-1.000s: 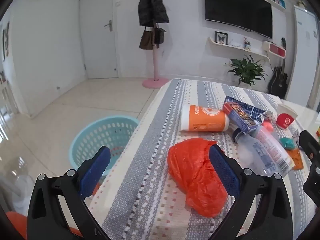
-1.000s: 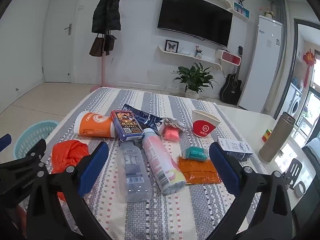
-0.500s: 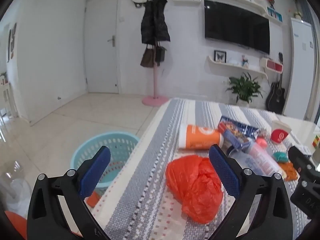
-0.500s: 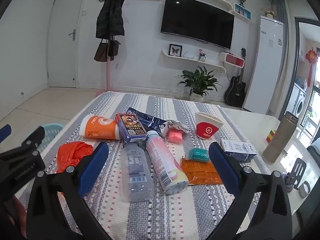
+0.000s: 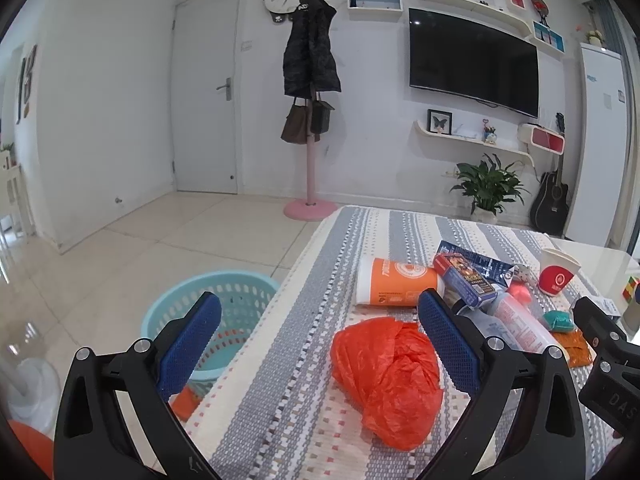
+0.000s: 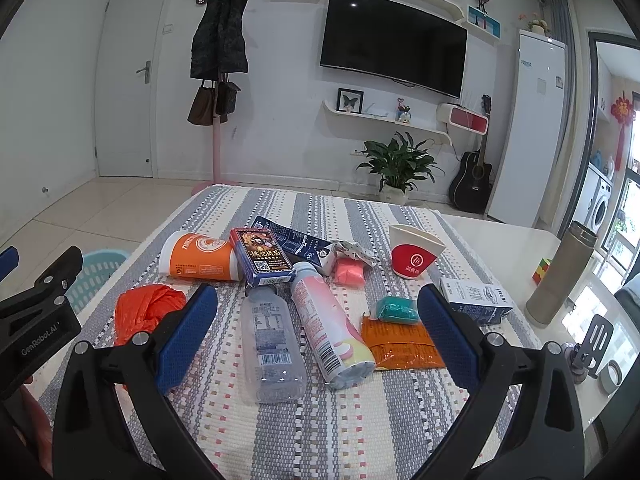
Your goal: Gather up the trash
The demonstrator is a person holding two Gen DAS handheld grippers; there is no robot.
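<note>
Trash lies on a striped table (image 6: pixel 320 432): a crumpled orange plastic bag (image 5: pixel 390 376) (image 6: pixel 146 312), an orange cup on its side (image 6: pixel 198 257), a card box (image 6: pixel 262 255), a clear bottle (image 6: pixel 270 344), a pink bottle (image 6: pixel 330 328), an orange sachet (image 6: pixel 402 344), a teal wad (image 6: pixel 396 309) and a red paper cup (image 6: pixel 414 256). My left gripper (image 5: pixel 320 344) is open, hovering just left of the orange bag. My right gripper (image 6: pixel 318 336) is open above the two bottles. A light blue basket (image 5: pixel 222 320) stands on the floor left of the table.
A milk carton (image 6: pixel 476 300), a steel flask (image 6: pixel 560 276) and a puzzle cube (image 6: pixel 542 272) sit at the table's right. A coat stand (image 5: pixel 310 120), a potted plant (image 6: pixel 398 172) and a guitar (image 6: pixel 472 184) line the far wall.
Both grippers have tilted up and drawn back a little, so more of the room and wall shows. Neither has taken hold of anything; the trash has not moved.
</note>
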